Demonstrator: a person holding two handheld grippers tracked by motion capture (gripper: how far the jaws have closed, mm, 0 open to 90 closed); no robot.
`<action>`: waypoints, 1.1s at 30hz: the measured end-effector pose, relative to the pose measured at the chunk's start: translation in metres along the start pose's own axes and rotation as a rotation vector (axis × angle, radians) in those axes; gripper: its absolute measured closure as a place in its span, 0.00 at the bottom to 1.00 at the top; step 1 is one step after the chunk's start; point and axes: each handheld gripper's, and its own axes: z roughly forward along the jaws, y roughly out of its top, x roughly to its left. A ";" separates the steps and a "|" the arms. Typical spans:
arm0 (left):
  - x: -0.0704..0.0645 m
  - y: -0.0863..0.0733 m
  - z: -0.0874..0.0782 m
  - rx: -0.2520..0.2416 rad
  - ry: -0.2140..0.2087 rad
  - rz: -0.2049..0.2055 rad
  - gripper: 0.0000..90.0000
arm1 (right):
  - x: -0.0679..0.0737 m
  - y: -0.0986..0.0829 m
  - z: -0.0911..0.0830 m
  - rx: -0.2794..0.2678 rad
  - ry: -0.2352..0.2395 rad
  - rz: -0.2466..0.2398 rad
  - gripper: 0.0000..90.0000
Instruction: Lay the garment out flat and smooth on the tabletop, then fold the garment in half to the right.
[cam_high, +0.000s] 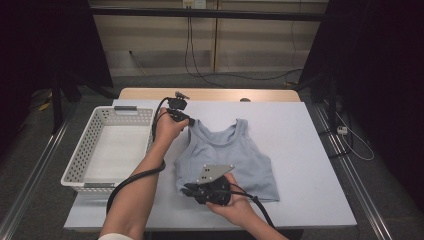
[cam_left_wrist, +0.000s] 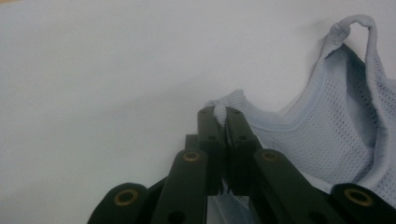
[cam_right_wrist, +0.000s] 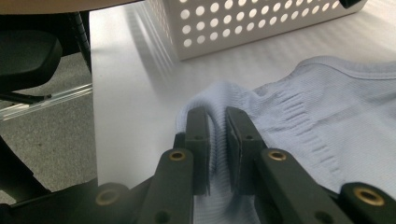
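Lying flat at the middle of the white desk (cam_high: 300, 150), the pale blue tank top (cam_high: 235, 155) is pinched by both tools. The left claw (cam_high: 190, 121) is clamped on the shoulder strap at its 11 o'clock corner; the right claw (cam_high: 189, 189) grips bunched hem at 7 o'clock. A white perforated basket (cam_high: 80, 160) stands at 9 o'clock, just beside the top.

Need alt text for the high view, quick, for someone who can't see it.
Two hand-held grippers pinch a light blue tank top flat on a white table: the left gripper at a shoulder strap, the right gripper at the hem. A white basket sits left.
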 end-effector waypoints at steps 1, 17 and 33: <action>0.000 0.001 -0.001 0.000 -0.003 0.000 0.97 | 0.000 0.001 -0.001 -0.002 -0.001 0.000 0.90; -0.003 0.008 -0.010 0.020 0.008 0.004 0.97 | 0.001 0.002 -0.004 -0.008 0.008 -0.003 0.90; 0.009 0.016 -0.023 0.029 0.038 0.002 0.97 | 0.000 0.012 -0.005 -0.038 0.020 0.003 0.90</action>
